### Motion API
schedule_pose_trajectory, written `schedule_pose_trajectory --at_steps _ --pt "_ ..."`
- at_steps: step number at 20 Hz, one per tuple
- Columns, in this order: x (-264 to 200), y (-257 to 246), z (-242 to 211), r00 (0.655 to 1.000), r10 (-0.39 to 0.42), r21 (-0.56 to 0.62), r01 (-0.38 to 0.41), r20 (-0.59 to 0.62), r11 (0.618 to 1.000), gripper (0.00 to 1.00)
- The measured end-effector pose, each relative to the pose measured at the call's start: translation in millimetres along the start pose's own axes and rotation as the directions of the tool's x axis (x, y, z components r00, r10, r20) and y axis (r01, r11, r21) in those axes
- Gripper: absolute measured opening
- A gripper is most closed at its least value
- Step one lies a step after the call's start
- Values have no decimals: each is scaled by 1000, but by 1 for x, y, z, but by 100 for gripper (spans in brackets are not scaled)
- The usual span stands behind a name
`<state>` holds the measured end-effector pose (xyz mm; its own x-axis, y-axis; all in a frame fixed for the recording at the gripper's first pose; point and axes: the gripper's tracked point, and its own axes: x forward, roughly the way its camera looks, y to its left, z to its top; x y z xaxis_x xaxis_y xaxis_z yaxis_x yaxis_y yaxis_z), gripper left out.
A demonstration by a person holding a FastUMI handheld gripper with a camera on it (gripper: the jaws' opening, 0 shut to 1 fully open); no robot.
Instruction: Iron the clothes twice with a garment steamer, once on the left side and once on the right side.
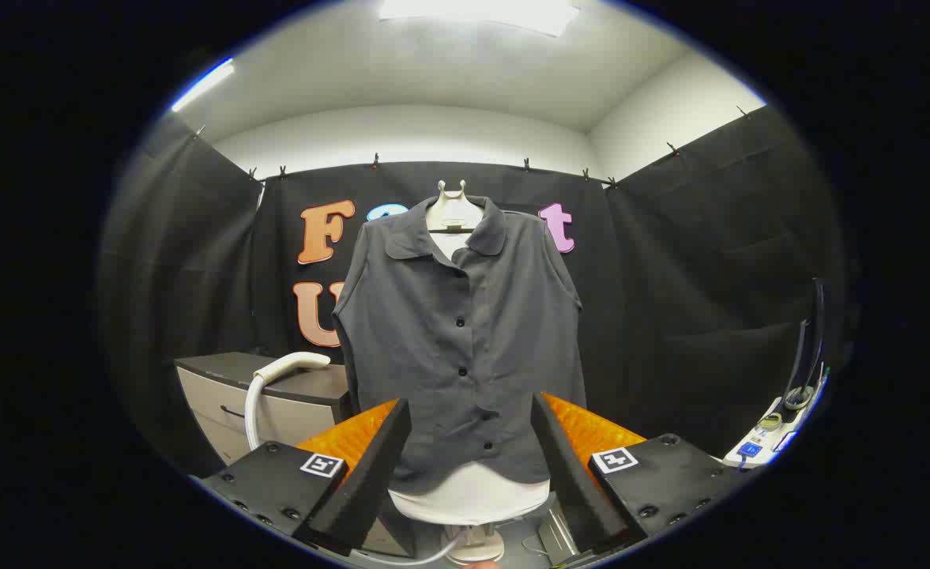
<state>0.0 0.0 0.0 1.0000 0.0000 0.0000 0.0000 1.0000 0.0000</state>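
Note:
A dark grey sleeveless buttoned shirt (460,340) hangs on a white mannequin torso (468,494) straight beyond my fingers. The white steamer head (291,365) with its hose (253,415) rests on the top of a cabinet, to the left of the shirt and beyond my left finger. My gripper (472,435) is open, its fingers spread wide with nothing held between them; the shirt's hem shows in the gap, well ahead of the tips.
A grey cabinet with drawers (251,403) stands left of the mannequin. The mannequin's white base and stand (476,545) sit low between the fingers. A white device with a cable and buttons (773,431) sits at the far right by the cloth wall.

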Motion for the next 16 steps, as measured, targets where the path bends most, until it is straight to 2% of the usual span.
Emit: schedule_pose_trajectory --at_steps 6,16 --pt "-2 -7 3 1000 -24 -10 24 1 1000 98" --pt "-11 -5 4 1000 -20 -5 20 -2 1000 98"
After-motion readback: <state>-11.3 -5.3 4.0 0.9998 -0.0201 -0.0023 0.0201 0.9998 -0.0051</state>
